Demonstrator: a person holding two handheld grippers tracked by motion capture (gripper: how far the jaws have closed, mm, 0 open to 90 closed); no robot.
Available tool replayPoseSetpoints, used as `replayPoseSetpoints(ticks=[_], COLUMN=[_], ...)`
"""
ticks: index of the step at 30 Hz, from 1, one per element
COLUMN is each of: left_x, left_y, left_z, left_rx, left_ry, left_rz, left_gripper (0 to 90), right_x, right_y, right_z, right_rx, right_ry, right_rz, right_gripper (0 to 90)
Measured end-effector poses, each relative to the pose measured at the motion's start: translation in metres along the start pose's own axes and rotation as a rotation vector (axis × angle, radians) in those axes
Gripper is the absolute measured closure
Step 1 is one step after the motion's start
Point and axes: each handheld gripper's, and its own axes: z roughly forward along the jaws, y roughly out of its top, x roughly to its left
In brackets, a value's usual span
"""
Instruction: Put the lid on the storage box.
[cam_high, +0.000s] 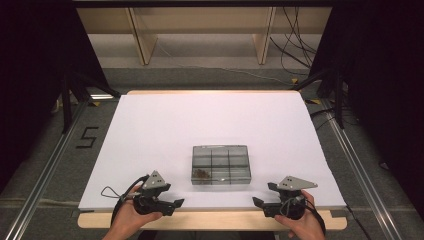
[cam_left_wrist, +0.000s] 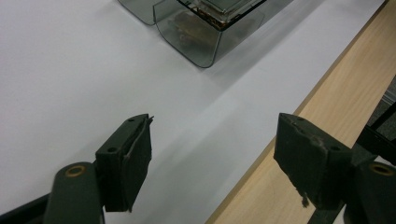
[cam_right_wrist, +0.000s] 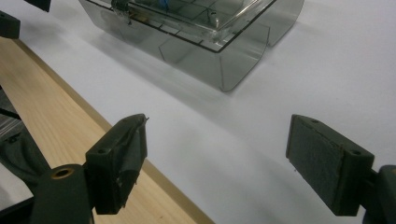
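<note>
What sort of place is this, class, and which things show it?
Probably a lab recording station: a white-covered table between dark curtains, hand-held grippers, loose cables on the floor.

A white sheet (cam_high: 200, 125) covers a wooden table (cam_high: 210, 220). A clear box (cam_high: 221, 165) with compartments sits near its front edge. On the floor, a "5" (cam_high: 88, 137) lies left and cables (cam_high: 295, 47) far right.
</note>
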Motion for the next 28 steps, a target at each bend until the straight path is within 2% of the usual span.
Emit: replayPoseSetpoints(ticks=[1, 3, 4, 6, 7, 9, 10, 11, 14, 17, 18, 19, 21, 25, 28], left_x=[0.0000, -0.0001, -0.0001, -0.0007, -0.0004, -0.0004, -0.0002, -0.0001, -0.0002, -0.0003, -0.0012, -0.0011, -0.0001, -0.0003, -0.0003], left_y=[0.0000, -0.0001, -0.0001, -0.0002, -0.0001, 0.0000, 0.0001, 0.0000, -0.0001, -0.0001, -0.0005, -0.0005, -0.0001, -0.0002, 0.0000], left_z=[0.0002, 0.0003, 0.0004, 0.0007, 0.0002, 0.0005, 0.0003, 0.0004, 0.0006, 0.0007, 0.0012, 0.0012, 0.0008, 0.0008, 0.0006], left_rx=[-0.001, -0.001, -0.002, -0.007, -0.004, -0.007, -0.003, -0.003, -0.003, -0.002, -0.004, -0.004, -0.002, -0.003, -0.005], left_ry=[-0.001, -0.001, -0.001, -0.003, -0.008, -0.009, -0.010, -0.009, -0.009, -0.010, -0.010, -0.010, -0.010, -0.010, -0.009], left_rz=[0.000, 0.000, 0.000, -0.006, 0.003, 0.005, 0.008, 0.009, 0.008, 0.011, -0.008, -0.006, 0.013, 0.009, 0.008], left_gripper=[27.3, 27.3, 27.3, 27.3, 27.3, 27.3, 27.3, 27.3, 27.4, 27.3, 27.3, 27.3, 27.3, 27.4, 27.4], right_x=[-0.0016, -0.0009, 0.0012, 0.0005, 0.0032, 0.0019, 0.0047, 0.0025, 0.0042, 0.0023, 0.0050, 0.0024, 0.0024, 0.0025, 0.0026], right_y=[-0.0003, -0.0014, -0.0021, -0.0025, -0.0033, -0.0036, -0.0044, -0.0044, -0.0052, -0.0054, -0.0061, -0.0058, -0.0062, -0.0065, -0.0065], right_z=[-0.0001, -0.0002, -0.0006, -0.0003, -0.0008, -0.0011, -0.0011, 0.0000, -0.0008, -0.0003, -0.0006, 0.0001, 0.0010, 0.0018, 0.0010], right_rx=[0.001, -0.002, 0.004, 0.007, 0.017, 0.023, 0.031, 0.020, 0.037, 0.033, 0.047, 0.040, 0.036, 0.040, 0.040], right_ry=[-0.001, -0.005, -0.006, -0.005, 0.001, -0.014, -0.007, -0.003, -0.018, -0.024, -0.021, -0.021, -0.020, -0.014, -0.029], right_rz=[-0.023, -0.031, -0.015, -0.042, -0.017, -0.047, -0.023, -0.049, -0.041, -0.069, -0.029, -0.059, -0.060, -0.060, -0.062], right_gripper=[21.4, 21.1, 20.6, 20.4, 20.4, 20.4, 20.4, 20.4, 20.5, 20.5, 20.5, 20.5, 20.5, 20.6, 20.6])
